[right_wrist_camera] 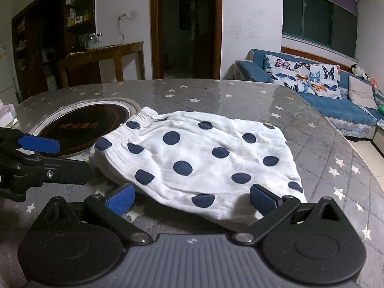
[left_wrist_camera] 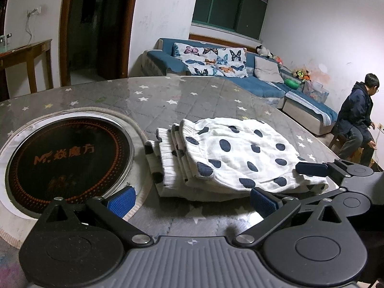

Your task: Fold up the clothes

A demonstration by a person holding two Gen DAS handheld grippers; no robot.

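Garment: white shorts with navy dots, folded into layers, lie on the starred bench beside the round cooktop.
Left tongs: jaws spread wide, empty, just short of the fold's near edge.
Right tongs: also open; the hem seems to overlap one pad, contact unclear.
Hidden: lower layers under the top fold; cooktop partly behind cloth.

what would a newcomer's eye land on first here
The white garment with navy dots, folded in layers, lies mid-table just right of the round black cooktop set into the star-patterned table. Both grippers, left and right, sit open at its near edge. Behind, a blue sofa carries butterfly cushions.
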